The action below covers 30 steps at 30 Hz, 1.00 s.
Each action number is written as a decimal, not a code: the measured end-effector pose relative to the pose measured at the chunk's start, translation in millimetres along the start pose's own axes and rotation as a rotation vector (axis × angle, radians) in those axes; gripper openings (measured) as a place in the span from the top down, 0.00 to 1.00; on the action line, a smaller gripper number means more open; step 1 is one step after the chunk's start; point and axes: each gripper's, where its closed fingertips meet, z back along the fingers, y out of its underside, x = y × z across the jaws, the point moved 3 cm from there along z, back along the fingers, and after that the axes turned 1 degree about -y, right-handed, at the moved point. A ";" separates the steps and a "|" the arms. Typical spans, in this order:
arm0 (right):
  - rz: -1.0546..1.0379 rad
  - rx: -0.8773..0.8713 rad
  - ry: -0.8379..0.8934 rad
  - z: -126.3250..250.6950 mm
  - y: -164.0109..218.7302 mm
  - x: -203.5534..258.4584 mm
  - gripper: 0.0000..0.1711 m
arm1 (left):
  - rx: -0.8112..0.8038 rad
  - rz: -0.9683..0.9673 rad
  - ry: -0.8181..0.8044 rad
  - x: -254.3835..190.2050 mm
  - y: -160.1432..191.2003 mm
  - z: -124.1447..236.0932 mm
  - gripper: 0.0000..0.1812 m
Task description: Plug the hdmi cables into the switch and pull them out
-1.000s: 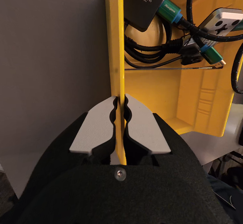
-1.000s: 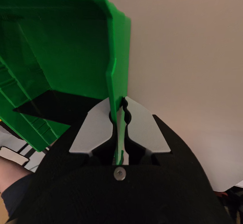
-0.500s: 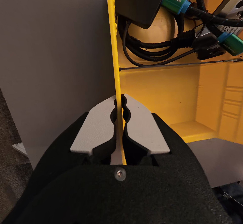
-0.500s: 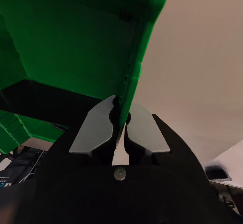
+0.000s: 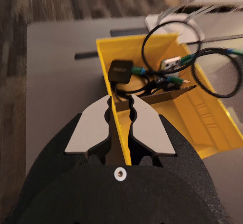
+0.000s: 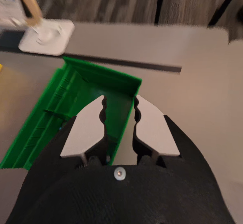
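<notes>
Both bins now sit on the table [image 5: 59,60]. Our right gripper [image 6: 119,98] has spread off the green bin [image 6: 78,99]; our left gripper [image 5: 120,96] has loosened around the yellow bin [image 5: 197,119], where switch [image 5: 120,71] and cables [image 5: 169,81] wait, reachable.

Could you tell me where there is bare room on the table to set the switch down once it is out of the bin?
Bare grey table lies left of the yellow bin, and more lies right of the green bin, toward the table's far corner. The yellow bin's far compartment is crowded with the black switch, a silver switch and looped HDMI cables.
</notes>
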 end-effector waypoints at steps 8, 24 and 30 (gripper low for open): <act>0.214 -0.935 -0.307 101.6 -87.0 148.5 0.73 | -0.090 -0.485 0.182 -65.1 -42.4 -17.3 0.80; 0.154 -0.780 -0.560 39.0 -78.4 195.5 0.75 | 0.364 -1.178 0.028 -53.5 6.1 -144.4 0.81; 0.183 -0.754 -0.529 36.6 -75.7 197.7 0.77 | 0.364 -1.248 -0.006 -52.2 3.4 -139.6 0.89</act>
